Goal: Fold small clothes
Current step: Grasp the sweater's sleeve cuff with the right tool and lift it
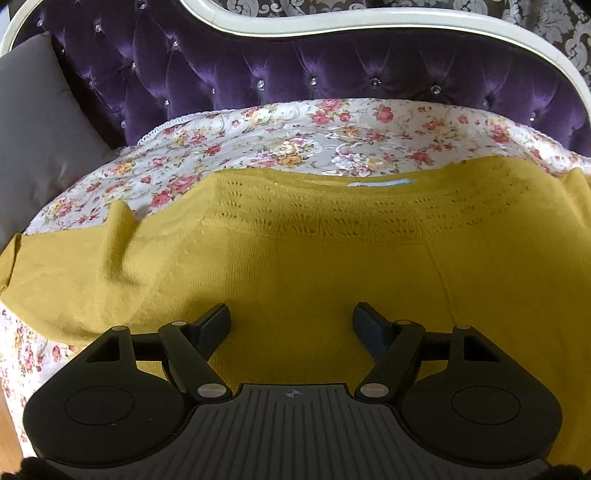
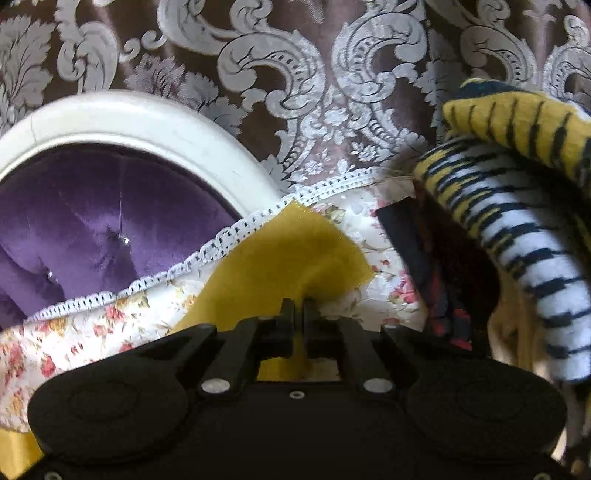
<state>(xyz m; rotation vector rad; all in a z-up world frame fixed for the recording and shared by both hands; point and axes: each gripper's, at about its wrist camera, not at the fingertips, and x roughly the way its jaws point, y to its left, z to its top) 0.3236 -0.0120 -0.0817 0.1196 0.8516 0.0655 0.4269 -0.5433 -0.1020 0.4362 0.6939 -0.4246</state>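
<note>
Presently, a mustard-yellow knitted garment [image 1: 295, 258] lies spread flat on a floral cover [image 1: 295, 140], its neckline with a small pale label [image 1: 384, 182] toward the far side and rows of eyelet pattern running across the upper part. One sleeve [image 1: 66, 266] extends toward the left edge of the left wrist view, with a ridge of bunched fabric near the shoulder.

In the right wrist view, a corner of the same yellow fabric [image 2: 291, 254] stands lifted off the floral cover [image 2: 92, 328]. The right gripper [image 2: 299, 306] has its jaws closed together on this corner, with the cloth pinched between the fingers and flaring out beyond them.

The left gripper [image 1: 291, 317] is positioned over the lower middle of the garment with its jaws wide apart. Nothing sits between the fingers [image 1: 216, 319] except the flat knit beneath; whether the tips touch the fabric cannot be determined.

The floral cover carries a white lace edging [image 2: 221, 240] and lies over a sofa with purple tufted upholstery [image 1: 277, 70] and a cream curved frame [image 1: 332, 22]. A grey cushion [image 1: 33, 125] rests at the left end. To the right of the pinched corner, a heap of other clothing is present, including a yellow, white and dark striped knit [image 2: 517, 221] and a dark item [image 2: 436, 266] beneath it. A brown damask curtain [image 2: 295, 74] hangs behind the sofa.
</note>
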